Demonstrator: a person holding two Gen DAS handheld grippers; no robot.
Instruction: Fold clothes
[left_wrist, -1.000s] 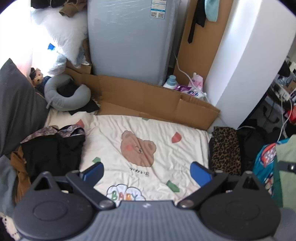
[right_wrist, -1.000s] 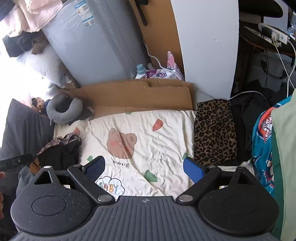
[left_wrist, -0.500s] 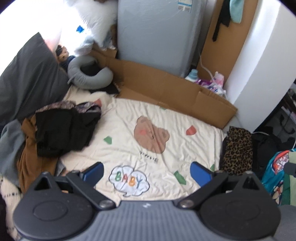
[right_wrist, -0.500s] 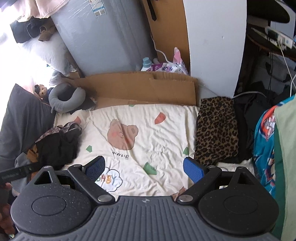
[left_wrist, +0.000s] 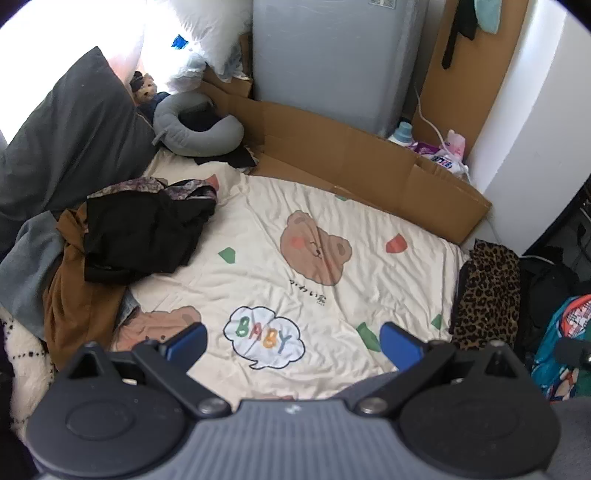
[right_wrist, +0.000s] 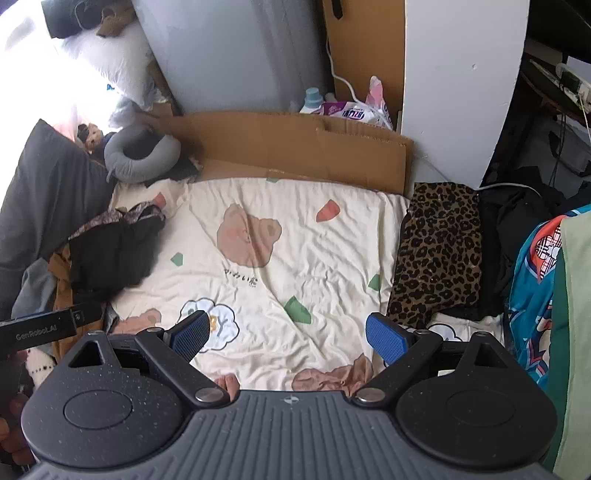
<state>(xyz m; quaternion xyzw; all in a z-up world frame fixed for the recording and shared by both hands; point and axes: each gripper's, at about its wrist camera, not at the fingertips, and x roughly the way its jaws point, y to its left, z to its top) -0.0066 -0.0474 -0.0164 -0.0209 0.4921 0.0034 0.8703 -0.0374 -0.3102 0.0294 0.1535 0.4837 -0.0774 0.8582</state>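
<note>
Basically nothing folded yet. My left tool (left_wrist: 291, 341) and right tool (right_wrist: 288, 334) both hang wide apart, empty, over the bear blanket (left_wrist: 332, 295). Unfolded clothes pile (left_wrist: 140, 229) sits at the blanket's left edge; leopard garment (right_wrist: 439, 251) at its right. Everything left.

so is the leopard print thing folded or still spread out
Folded: the leopard print garment lies as a neat rectangle at the blanket's right edge.
</note>
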